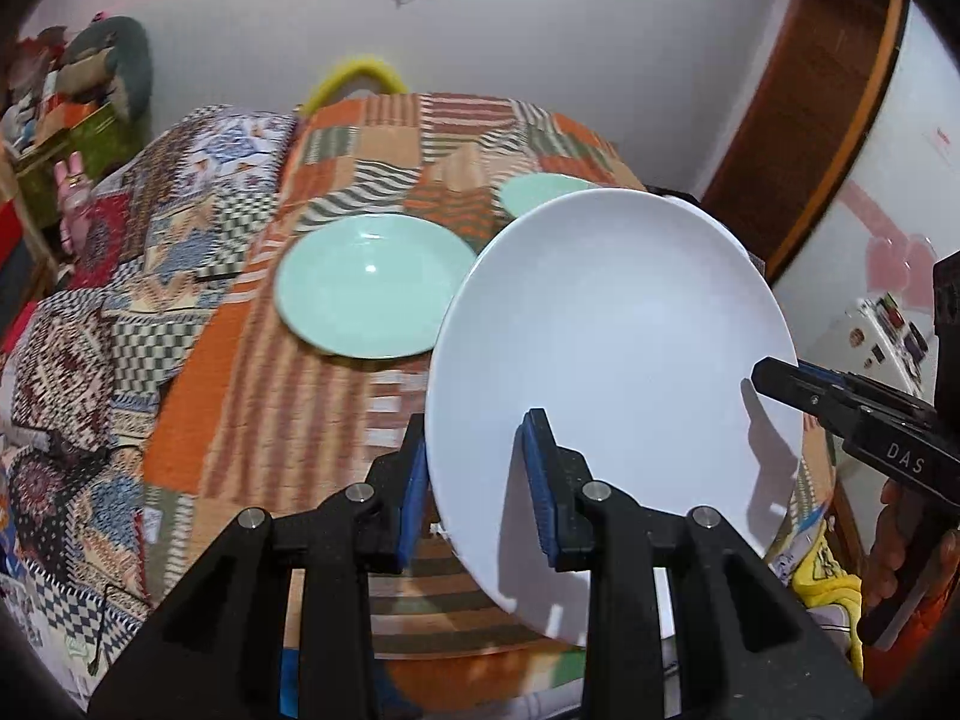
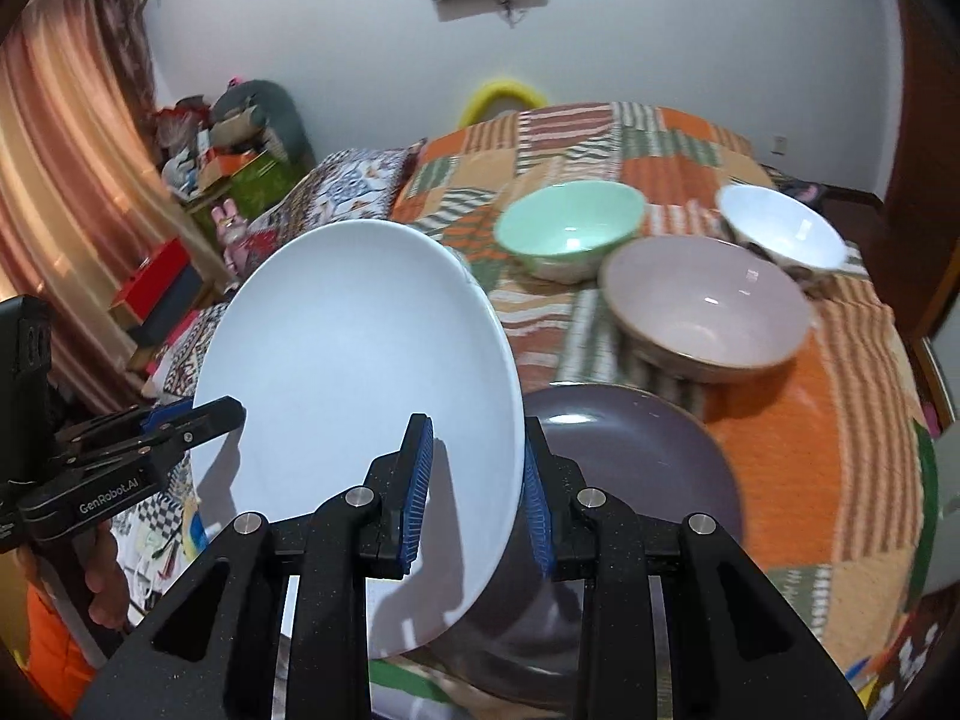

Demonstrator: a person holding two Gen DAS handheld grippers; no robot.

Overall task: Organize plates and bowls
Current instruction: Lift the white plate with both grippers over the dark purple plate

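We judge the white plate [image 1: 606,348] rigid, glazed, slick and breakable; best taken at the rim, as now. Left tool [image 1: 480,480] and right tool [image 2: 474,492] each clamp opposite rim edges, holding it tilted above the quilted bed [image 1: 240,396], near the mint plate [image 1: 372,285].

white plate [image 1: 612,324] | mint plate [image 1: 372,285] | purple plate [image 2: 636,456] | orange striped patchwork cloth [image 1: 252,396]

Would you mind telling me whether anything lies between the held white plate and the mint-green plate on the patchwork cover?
Nothing visible does: the round white plate hangs beside the mint-green plate, only bare patchwork cover between.
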